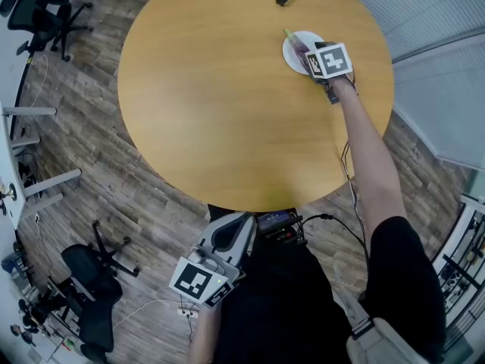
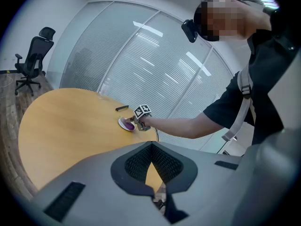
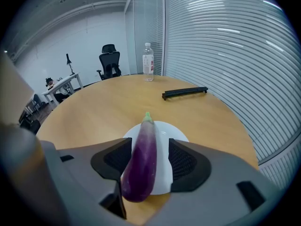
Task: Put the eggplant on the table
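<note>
Right gripper [image 1: 311, 54] is out over the table [image 1: 220, 105] on a fully stretched arm, angled steeply down at the plate [image 3: 165, 128], and its jaws stand wide apart. The eggplant [image 3: 141, 166] sits right between them. In the right gripper view it hugs the left-hand pad, while on the other side a clear strip of white plate shows between it and the right-hand pad, so there is no clamp on it. The eggplant runs lengthwise along the jaws, its green stem pointing away from the gripper. It lies across the plate and its fat purple end reaches past the near rim. So the eggplant is on the plate, not on the bare wood. From the head view the plate sits toward the far right of the round table, with a black bar [image 3: 185, 92] lying flat beyond it and well apart. Further back a bottle [image 3: 148, 62] stands upright near the far edge. The left gripper [image 2: 151, 149] is held low by the person's waist, off the near edge of the table. Its own view shows the pad tips together with nothing between them, and past them the tabletop and the outstretched right arm.
</note>
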Available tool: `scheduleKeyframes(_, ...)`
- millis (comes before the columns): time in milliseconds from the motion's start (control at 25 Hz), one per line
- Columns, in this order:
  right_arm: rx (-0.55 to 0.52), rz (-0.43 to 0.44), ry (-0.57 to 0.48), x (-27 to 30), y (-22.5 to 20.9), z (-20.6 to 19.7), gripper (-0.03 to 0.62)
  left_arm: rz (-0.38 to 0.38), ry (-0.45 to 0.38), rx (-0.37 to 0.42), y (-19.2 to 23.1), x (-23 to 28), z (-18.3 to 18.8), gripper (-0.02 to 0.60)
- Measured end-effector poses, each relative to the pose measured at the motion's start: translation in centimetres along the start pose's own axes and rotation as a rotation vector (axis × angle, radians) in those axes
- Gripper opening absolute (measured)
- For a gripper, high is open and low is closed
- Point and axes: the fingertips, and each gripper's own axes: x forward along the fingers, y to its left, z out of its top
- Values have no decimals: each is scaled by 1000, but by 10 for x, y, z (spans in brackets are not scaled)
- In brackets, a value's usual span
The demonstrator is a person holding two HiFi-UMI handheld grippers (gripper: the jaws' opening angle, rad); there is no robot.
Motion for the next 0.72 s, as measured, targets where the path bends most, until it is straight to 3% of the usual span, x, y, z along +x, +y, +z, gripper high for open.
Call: scheduleKeyframes(720,-28,-6,-2,-11,1,1,238,3,-10,6,-4,-2,2,11)
